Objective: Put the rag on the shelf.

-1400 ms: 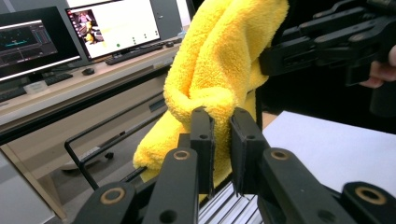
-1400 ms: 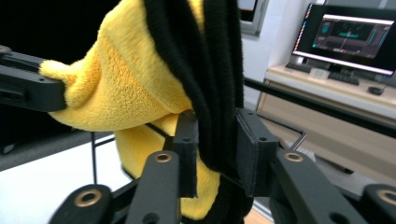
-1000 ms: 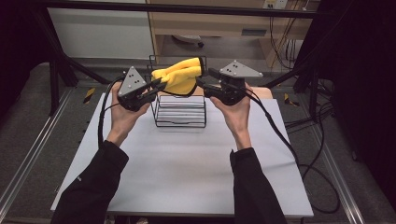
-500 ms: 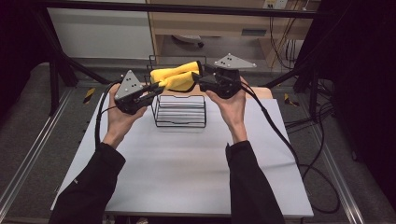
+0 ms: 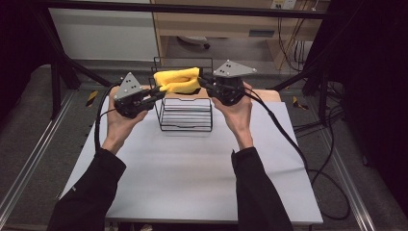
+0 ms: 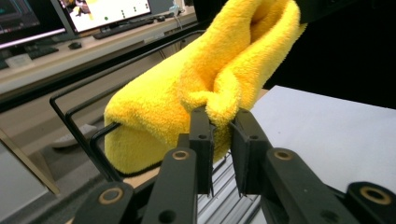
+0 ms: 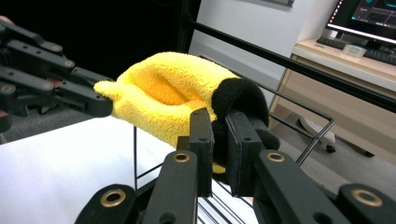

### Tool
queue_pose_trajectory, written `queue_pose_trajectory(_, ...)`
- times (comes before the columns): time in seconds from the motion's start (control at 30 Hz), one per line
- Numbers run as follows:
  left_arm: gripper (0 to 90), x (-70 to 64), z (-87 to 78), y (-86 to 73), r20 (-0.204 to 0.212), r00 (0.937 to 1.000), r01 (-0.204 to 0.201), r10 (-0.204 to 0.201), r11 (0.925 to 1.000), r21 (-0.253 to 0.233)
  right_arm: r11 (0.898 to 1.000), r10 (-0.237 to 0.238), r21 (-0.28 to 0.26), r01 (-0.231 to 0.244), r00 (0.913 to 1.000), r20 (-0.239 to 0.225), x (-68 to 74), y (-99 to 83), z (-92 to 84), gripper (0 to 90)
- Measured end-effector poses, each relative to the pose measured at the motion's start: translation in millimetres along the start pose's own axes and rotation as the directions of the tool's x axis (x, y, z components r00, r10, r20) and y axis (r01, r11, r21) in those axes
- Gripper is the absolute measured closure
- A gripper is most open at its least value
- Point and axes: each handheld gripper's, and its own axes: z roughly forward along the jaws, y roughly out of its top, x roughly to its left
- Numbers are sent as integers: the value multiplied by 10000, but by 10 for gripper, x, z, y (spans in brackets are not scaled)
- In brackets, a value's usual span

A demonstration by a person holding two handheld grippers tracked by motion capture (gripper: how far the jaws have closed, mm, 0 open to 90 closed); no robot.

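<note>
Above the wire rack [image 5: 186, 113], a fuzzy yellow cloth [image 5: 179, 80] sags, folded.

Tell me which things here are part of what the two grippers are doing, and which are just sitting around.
In use:
yellow towel, held between both grippers above the rack
left gripper, shut on one end
right gripper, shut on the other, black-edged end
black wire rack on the white table

Lying about:
monitors and keyboard on the desk behind
cables trailing off the table
</note>
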Motion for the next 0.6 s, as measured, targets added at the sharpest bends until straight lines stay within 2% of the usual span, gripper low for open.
queue_pose_trajectory(0.1, 724, 18, -46, 28, 101, 9994, 324, -325, 9994, 145, 10000, 62, -56, -62, 10000, -19, 11, -84, -9, 823)
queue_pose_trajectory(0.23, 566, 55, -79, 134, 107, 9964, 844, -845, 9964, 20, 10000, 19, -4, -19, 10000, -62, 22, -168, 10, 823)
queue_pose_trajectory(0.3, 520, 58, -70, 192, 86, 9951, 982, -982, 9952, -1, 10000, -80, 31, 81, 10000, -53, 30, -194, 20, 824)
queue_pose_trajectory(0.47, 482, 21, -55, 291, 1, 9947, 1033, -1033, 9947, -26, 9995, -272, 158, 272, 9996, 22, 43, -240, 32, 825)
queue_pose_trajectory(0.6, 491, -8, -113, 364, 204, 9928, 1192, -1183, 9916, -498, 9991, -349, 228, 347, 9994, 78, 57, -252, 51, 825)
